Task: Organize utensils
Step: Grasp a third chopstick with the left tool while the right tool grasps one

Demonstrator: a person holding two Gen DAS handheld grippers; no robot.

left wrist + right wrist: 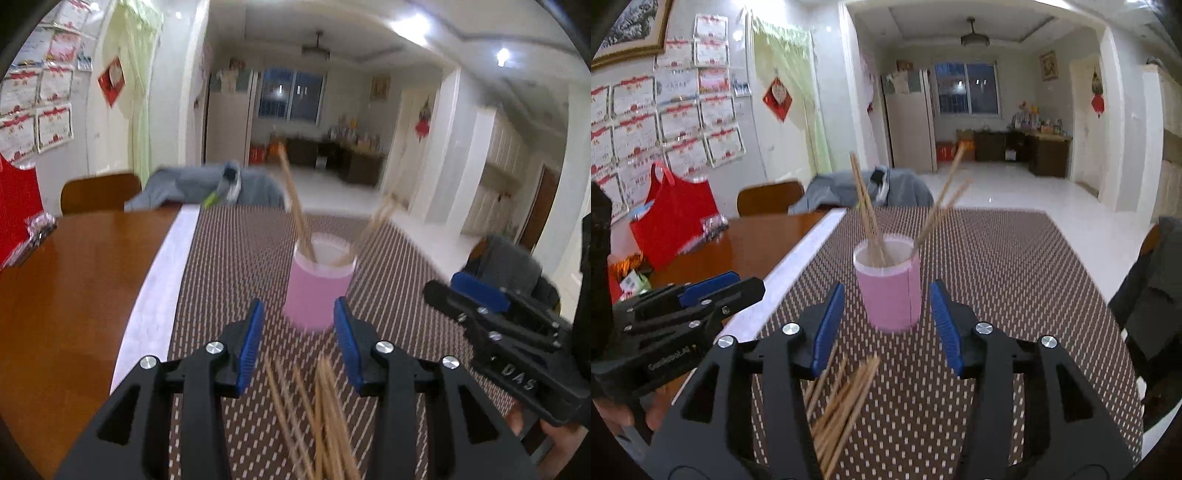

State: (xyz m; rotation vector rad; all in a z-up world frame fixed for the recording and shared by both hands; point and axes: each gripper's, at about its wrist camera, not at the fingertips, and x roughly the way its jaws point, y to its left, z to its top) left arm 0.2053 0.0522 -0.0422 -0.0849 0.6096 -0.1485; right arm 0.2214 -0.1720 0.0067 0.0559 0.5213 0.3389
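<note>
While both grippers hang over the mat [1015,266], neither holds anything. Left gripper [299,332]: jaws part open, nothing between the pads. Right gripper [888,317]: jaws also part open and empty.

Pink cup [890,291] stands upright, centre of frame in both views, on the mat just past the fingertips. It sits beyond the jaws, not between them. Several sticks [866,210] are already in it, leaning left and right against the rim.

Loose sticks [842,398] lie flat on the mat in a fanned pile, bottom centre of the right wrist view, under that gripper and a little left of its midline. The same pile [325,417] shows at bottom centre of the left wrist view, blurred. In the left wrist view the right gripper sits at the right edge; in the right wrist view the left one sits at the lower left.

Step in hand, as I read it: between deliveries, lining up for the next pick from the pile. Roughly partway through; the pile looks bigger than what's in the cup.

Next move calls for:
- dropping the fingertips to the mat, jaws straddling one stick or a small bunch
- closing across the sticks, not along them
- lifting, tilting upright, then lowering into the cup without knocking it

Risk: sticks are thin and flat, so they may slip, and the cup looks light.
</note>
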